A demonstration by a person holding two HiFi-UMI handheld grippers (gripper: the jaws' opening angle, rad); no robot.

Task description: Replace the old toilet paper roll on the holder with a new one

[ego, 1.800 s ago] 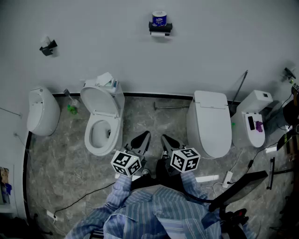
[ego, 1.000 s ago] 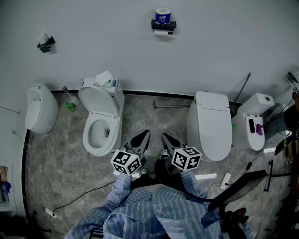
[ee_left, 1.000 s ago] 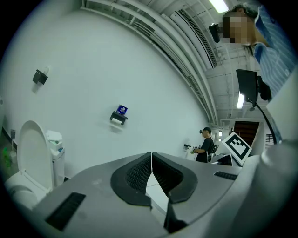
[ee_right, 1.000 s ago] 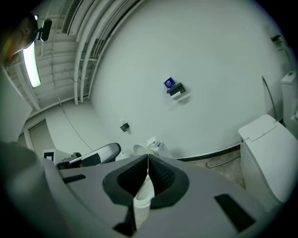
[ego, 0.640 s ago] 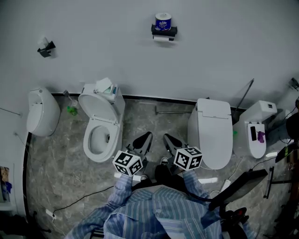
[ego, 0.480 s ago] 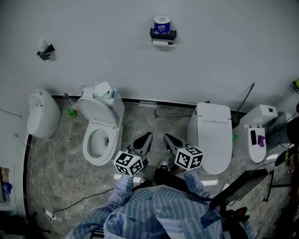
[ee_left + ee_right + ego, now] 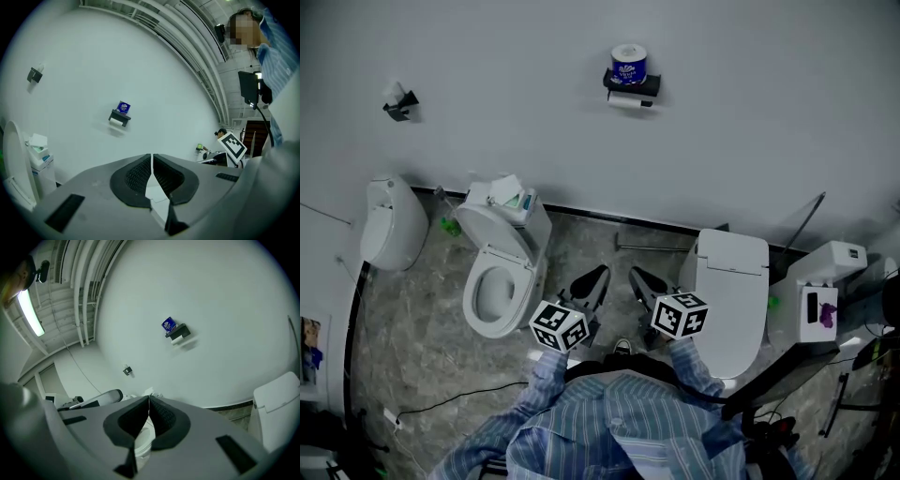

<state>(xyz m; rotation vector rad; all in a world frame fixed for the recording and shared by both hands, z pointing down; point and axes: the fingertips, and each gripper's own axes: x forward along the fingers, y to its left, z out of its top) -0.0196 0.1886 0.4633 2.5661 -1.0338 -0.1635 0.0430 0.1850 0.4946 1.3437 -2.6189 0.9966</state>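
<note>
Blue-wrapped new roll (image 7: 628,64) is seen standing on top of the wall holder (image 7: 634,84), with a white roll (image 7: 627,102) hung just beneath it. Well apart from the holder, the left gripper (image 7: 596,277) and right gripper (image 7: 637,277) are held with jaws pressed together, nothing between them.

Print on the new roll (image 7: 628,64) is too small to read. Under the holder (image 7: 634,85), the old roll (image 7: 627,101) shows only as a pale sliver. The small wall fixture (image 7: 397,101) is too tiny to identify. The right gripper view's edge cuts off the closed toilet (image 7: 280,404).
</note>
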